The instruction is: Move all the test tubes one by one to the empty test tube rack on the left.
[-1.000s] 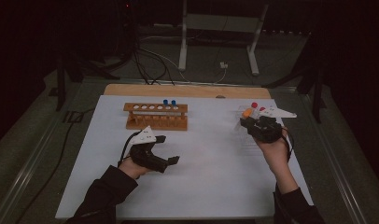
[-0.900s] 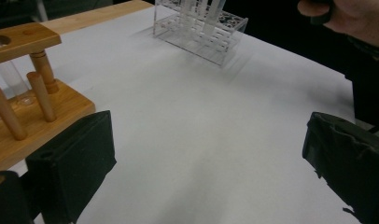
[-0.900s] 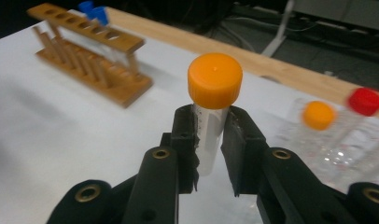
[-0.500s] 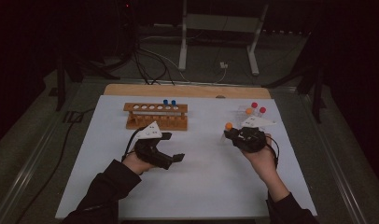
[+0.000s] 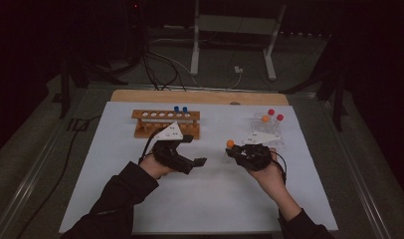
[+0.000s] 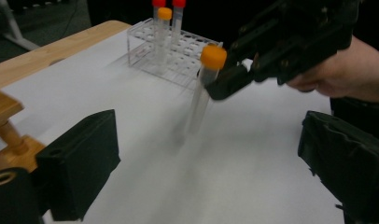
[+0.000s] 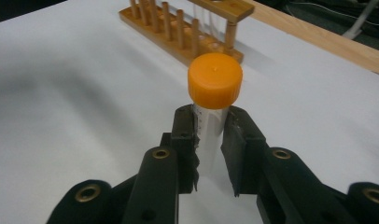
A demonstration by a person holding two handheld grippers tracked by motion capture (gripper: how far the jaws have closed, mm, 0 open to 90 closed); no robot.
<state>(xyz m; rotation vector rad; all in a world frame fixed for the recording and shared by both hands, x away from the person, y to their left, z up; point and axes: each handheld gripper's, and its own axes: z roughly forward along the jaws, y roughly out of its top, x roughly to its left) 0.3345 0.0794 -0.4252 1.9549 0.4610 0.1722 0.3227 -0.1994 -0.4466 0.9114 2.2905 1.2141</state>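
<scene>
The right gripper (image 7: 210, 154) is clamped on a clear plastic test tube with an orange screw cap (image 7: 214, 81): in the right gripper view its two black jaws press on the tube's wall from either side just below the cap, which stands free above them. The tube hangs upright in that grip above the white paper sheet (image 5: 200, 199), its lower end blurred in the left gripper view, so I cannot tell whether it touches the sheet. In the high view the right gripper (image 5: 238, 151) sits right of the table's middle, with the orange cap (image 5: 230, 143) at its left tip.

The left gripper (image 6: 211, 158) is released, its two black jaws wide apart at the edges of its own view with nothing between them. In the high view it (image 5: 197, 162) rests low over the sheet, left of centre and apart from the tube.

Behind the left gripper stands a wooden test tube rack (image 5: 166, 122) with two blue-capped tubes (image 5: 180, 109) at its right end. Behind the right gripper stands a clear plastic tube rack (image 5: 267, 130) that holds two red-capped tubes (image 5: 275, 115) and another orange-capped tube (image 5: 265, 119).

The sheet covers most of a light wooden tabletop (image 5: 200, 96), bare along the far edge. Beyond it the room is dark, with cables on the floor (image 5: 155, 59) and a white metal stand (image 5: 235, 30).
</scene>
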